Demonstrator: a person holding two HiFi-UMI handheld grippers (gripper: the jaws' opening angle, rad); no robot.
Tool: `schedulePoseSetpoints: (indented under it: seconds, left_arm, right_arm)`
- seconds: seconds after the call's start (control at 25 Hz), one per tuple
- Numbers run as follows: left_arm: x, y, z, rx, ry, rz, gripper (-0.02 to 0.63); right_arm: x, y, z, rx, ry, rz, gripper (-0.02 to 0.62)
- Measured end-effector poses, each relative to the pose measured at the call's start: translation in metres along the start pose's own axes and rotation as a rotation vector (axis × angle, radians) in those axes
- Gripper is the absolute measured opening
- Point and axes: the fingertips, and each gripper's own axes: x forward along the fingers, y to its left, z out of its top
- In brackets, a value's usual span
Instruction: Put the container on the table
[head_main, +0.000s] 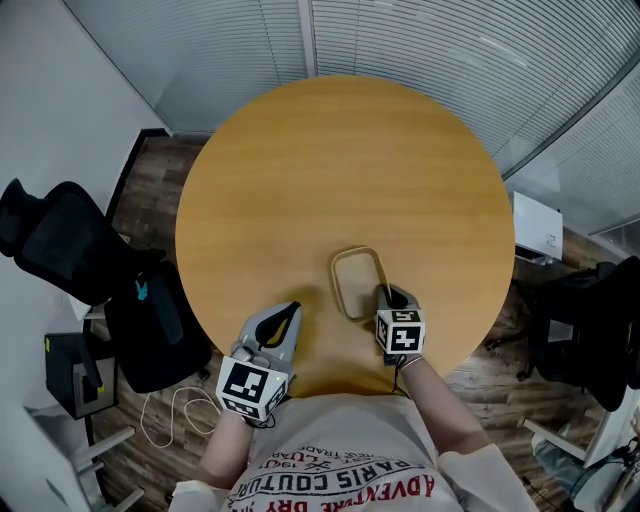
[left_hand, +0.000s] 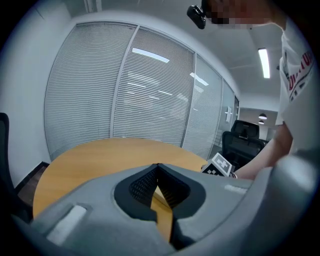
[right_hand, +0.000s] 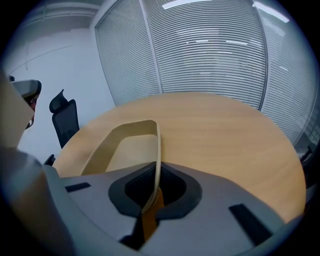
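A shallow beige container (head_main: 357, 283) with rounded corners sits on the round wooden table (head_main: 340, 160), near its front edge. My right gripper (head_main: 392, 298) is shut on the container's near right rim. In the right gripper view the thin wall (right_hand: 158, 150) runs between the right gripper's (right_hand: 156, 169) pads, and the empty tray (right_hand: 127, 147) stretches away to the left. My left gripper (head_main: 291, 311) hovers over the front edge of the table, left of the container, apart from it. Seen in its own view, the left gripper (left_hand: 158, 166) has its tips together and holds nothing.
Black office chairs stand at the left (head_main: 60, 240) and right (head_main: 590, 320) of the table. A white box (head_main: 535, 225) sits on the floor at the right, a white cable (head_main: 175, 410) at the lower left. Blinds (head_main: 420, 50) cover the glass wall behind.
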Motion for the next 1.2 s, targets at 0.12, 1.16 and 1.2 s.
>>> schedulePoseSetpoints:
  seconds: [0.12,1.16,1.2]
  left_arm:
    - [0.001,0.002,-0.002,-0.009,0.001,0.004,0.006]
    - [-0.037,-0.004,0.029,-0.01,-0.109,0.025,0.006]
    - [-0.04,-0.004,0.032,-0.008,-0.118,0.025,0.006]
  right_arm:
    - [0.003,0.0,-0.002,-0.003,0.015,0.0,0.014]
    - [-0.151,0.063,0.127,-0.167,-0.488,0.151,0.008]
    - [-0.163,0.068,0.131,-0.181,-0.528,0.163,0.009]
